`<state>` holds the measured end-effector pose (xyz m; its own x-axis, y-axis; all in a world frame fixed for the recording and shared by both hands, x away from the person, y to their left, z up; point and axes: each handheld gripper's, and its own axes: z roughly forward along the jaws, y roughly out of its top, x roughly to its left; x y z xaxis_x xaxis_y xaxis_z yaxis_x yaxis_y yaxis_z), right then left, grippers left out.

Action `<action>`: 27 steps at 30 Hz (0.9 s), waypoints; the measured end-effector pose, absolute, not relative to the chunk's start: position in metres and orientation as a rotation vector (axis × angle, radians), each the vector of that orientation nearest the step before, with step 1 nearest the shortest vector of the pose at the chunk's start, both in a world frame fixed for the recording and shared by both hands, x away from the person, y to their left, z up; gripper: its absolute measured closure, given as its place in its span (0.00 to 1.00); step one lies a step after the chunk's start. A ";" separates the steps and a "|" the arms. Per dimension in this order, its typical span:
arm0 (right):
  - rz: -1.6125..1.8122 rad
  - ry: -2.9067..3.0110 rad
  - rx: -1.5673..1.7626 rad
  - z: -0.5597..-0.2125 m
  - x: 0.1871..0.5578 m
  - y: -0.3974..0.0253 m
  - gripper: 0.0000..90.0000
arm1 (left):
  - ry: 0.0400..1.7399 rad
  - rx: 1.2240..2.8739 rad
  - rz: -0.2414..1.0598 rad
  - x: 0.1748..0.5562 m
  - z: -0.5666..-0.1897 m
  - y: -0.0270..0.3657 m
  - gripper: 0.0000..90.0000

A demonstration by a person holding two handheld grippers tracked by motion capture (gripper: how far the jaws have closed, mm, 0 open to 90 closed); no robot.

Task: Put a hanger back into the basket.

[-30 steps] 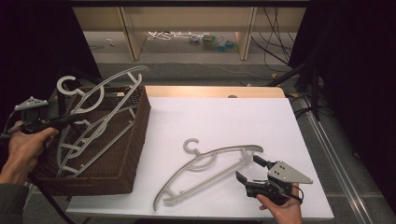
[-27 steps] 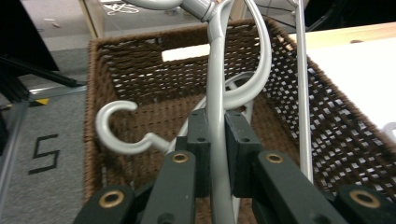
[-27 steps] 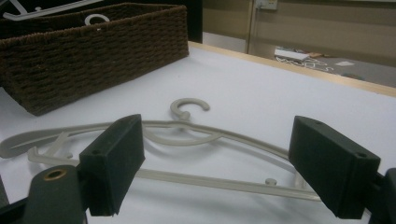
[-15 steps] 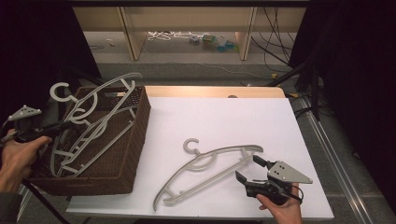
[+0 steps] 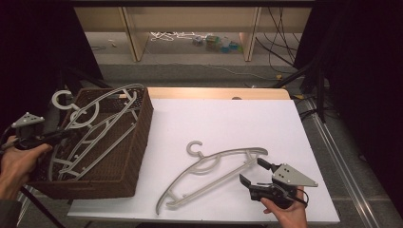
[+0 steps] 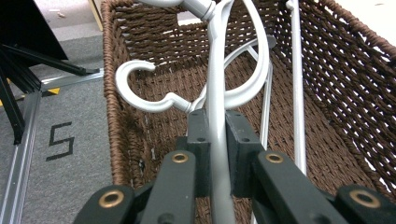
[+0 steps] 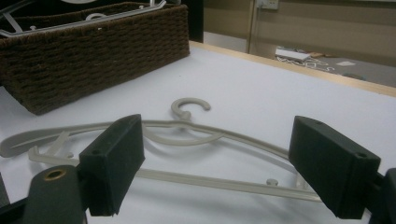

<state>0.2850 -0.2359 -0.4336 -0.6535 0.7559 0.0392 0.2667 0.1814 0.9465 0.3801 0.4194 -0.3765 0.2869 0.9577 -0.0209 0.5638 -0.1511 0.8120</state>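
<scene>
Your left tongs [image 6: 217,154] are clamped on the arm of a grey hanger [image 5: 102,111] that leans across the wicker basket [image 5: 135,156], its hook [image 5: 61,99] over the far rim. Your right tongs [image 5: 252,173] stand apart just beside the second hanger [image 5: 214,166], which lies flat on the white bench [image 5: 228,118]. These hangers look light, stiff and smooth, so they will likely pivot or slip; take the flat one near its neck, not the thin lower bar [image 7: 210,179].

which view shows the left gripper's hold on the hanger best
Left gripper view: the left gripper has its jaws shut on the hanger over the basket. The high view shows that grip small at the basket's edge.
</scene>
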 end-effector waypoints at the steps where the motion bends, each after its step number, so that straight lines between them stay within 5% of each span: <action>1: 1.481 2.020 0.956 -0.434 0.285 -0.236 0.21 | 1.366 1.832 0.680 0.380 -0.377 0.419 0.91; 27: 1.503 2.012 0.956 -0.435 0.286 -0.235 0.21 | 1.422 2.077 0.644 0.399 -0.396 0.406 0.91</action>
<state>0.2862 -0.2353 -0.4350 -0.6586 0.7509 0.0493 0.2602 0.1658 0.9512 0.3990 0.4060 -0.3963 0.3300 0.9402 0.0843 0.6839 -0.2997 0.6651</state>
